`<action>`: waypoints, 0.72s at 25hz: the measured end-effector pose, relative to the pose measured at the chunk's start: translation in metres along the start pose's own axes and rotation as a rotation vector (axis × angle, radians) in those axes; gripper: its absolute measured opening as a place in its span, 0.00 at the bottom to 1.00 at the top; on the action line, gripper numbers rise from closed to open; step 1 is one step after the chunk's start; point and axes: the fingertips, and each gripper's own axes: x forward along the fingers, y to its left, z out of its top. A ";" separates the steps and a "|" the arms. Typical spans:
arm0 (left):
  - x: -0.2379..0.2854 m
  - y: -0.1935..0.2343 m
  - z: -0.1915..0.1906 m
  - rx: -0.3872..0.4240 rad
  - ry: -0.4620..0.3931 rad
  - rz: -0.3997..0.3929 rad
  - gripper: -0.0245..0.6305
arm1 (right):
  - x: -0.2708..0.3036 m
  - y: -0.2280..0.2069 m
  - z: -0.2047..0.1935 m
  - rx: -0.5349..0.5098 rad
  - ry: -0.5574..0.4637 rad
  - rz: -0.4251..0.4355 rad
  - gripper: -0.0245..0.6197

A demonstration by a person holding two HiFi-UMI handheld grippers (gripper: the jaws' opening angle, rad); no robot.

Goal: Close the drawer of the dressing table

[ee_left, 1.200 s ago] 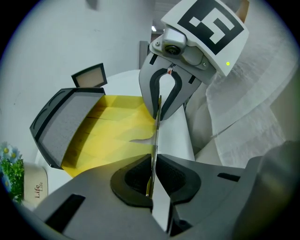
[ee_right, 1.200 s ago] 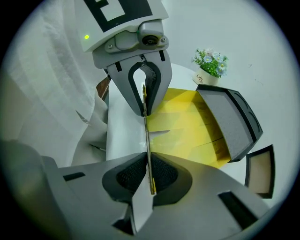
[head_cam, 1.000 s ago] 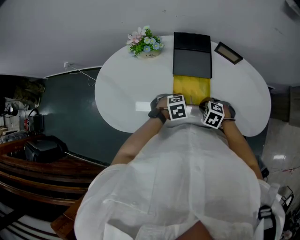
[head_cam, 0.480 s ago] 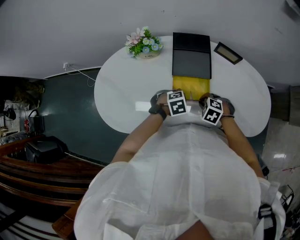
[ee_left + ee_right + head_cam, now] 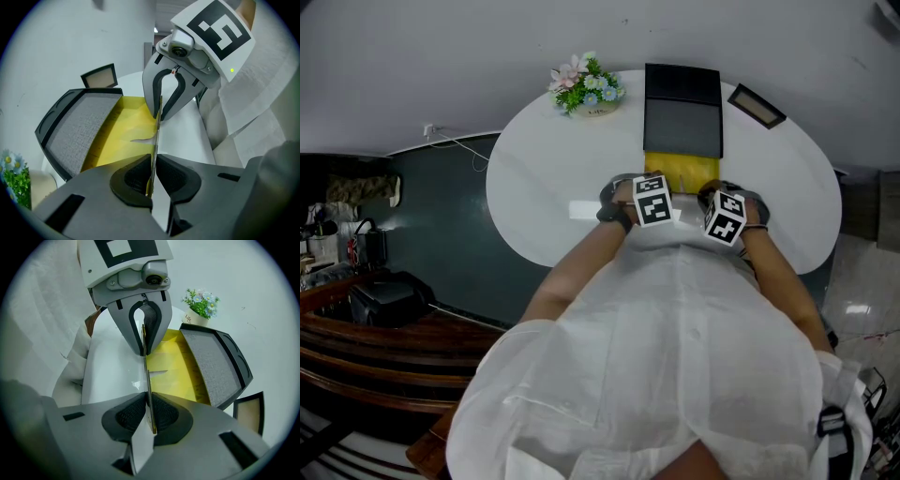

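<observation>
The white dressing table point(image 5: 553, 187) has a yellow-lined drawer point(image 5: 682, 169) partly out under a raised dark grey lid point(image 5: 684, 112). In the head view my left gripper point(image 5: 649, 194) and right gripper point(image 5: 722, 214) sit side by side at the drawer's near edge, fingertips hidden under their marker cubes. The left gripper point(image 5: 151, 185) is shut on the drawer's thin front panel point(image 5: 156, 133), with the yellow lining point(image 5: 122, 136) beyond. The right gripper point(image 5: 149, 416) is shut on the same panel point(image 5: 147, 380), facing the left gripper point(image 5: 143, 345).
A small pot of flowers point(image 5: 589, 86) stands at the table's back left and a small framed picture point(image 5: 757, 105) at the back right. Dark wooden furniture point(image 5: 384, 328) lies to the left. The person's white shirt point(image 5: 675, 366) fills the foreground.
Both grippers have moved toward the back of the table with the drawer front between them. Less of the yellow lining shows in front of the lid.
</observation>
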 end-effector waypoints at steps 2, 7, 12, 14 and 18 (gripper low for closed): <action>0.000 0.004 0.000 -0.002 -0.001 0.005 0.10 | 0.001 -0.004 0.000 -0.004 0.003 -0.010 0.08; 0.000 0.015 0.000 0.003 -0.003 0.043 0.11 | 0.003 -0.014 0.000 -0.014 0.014 -0.054 0.09; -0.002 0.034 0.001 0.055 0.007 0.145 0.27 | 0.003 -0.027 -0.001 -0.019 0.011 -0.100 0.18; -0.005 0.039 0.002 0.074 0.005 0.176 0.34 | 0.001 -0.031 0.000 -0.028 0.007 -0.124 0.23; -0.010 0.047 0.004 0.127 0.005 0.235 0.47 | -0.001 -0.039 0.000 -0.078 0.000 -0.174 0.35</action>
